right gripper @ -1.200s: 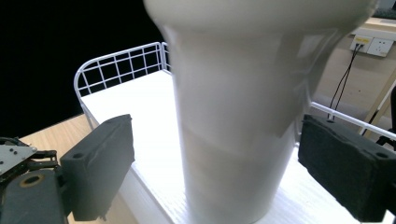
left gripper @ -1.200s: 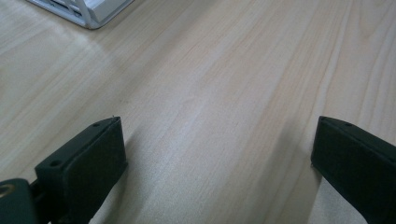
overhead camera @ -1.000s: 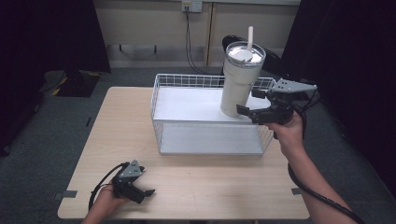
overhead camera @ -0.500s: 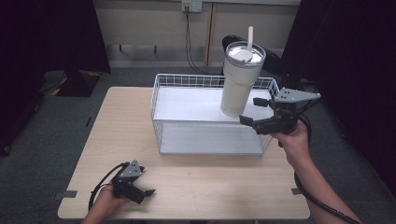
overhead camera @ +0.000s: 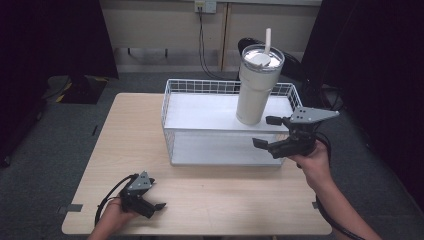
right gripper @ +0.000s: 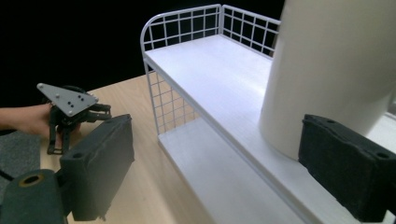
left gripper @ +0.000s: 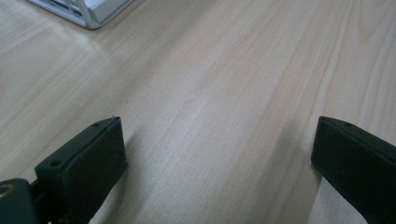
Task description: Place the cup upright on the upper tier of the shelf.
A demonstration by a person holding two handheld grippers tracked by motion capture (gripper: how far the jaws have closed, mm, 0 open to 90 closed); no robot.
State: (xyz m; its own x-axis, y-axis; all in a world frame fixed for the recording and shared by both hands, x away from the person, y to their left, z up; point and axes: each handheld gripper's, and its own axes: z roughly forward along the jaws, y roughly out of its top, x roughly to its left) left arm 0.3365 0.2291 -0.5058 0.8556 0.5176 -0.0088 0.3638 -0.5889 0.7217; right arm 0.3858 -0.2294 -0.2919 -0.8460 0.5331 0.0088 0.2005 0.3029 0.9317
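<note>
A tall cream tumbler [overhead camera: 256, 85] with a lid and straw stands upright on the top shelf of a white wire rack [overhead camera: 200, 112], near its right end. My right gripper [overhead camera: 262, 131] is open just in front and to the right of the tumbler, apart from it. In the right gripper view the tumbler [right gripper: 336, 70] rises beyond the right jaw, and nothing is between the jaws of the right gripper [right gripper: 222, 140]. My left gripper [overhead camera: 156, 194] rests open on the table at the front left. Its own view shows the left gripper [left gripper: 217, 140] with only bare wood between its jaws.
The wooden table [overhead camera: 125, 135] has free room left of and in front of the rack. A rack corner [left gripper: 88, 11] shows at the top left of the left gripper view. The rack's lower shelf [right gripper: 224, 186] lies under the top one. Dark curtains and cables lie behind.
My right gripper has drawn back from the tumbler's base, toward the person and slightly down, with its jaws open. The tumbler stays on the top shelf. The left gripper has not moved.
</note>
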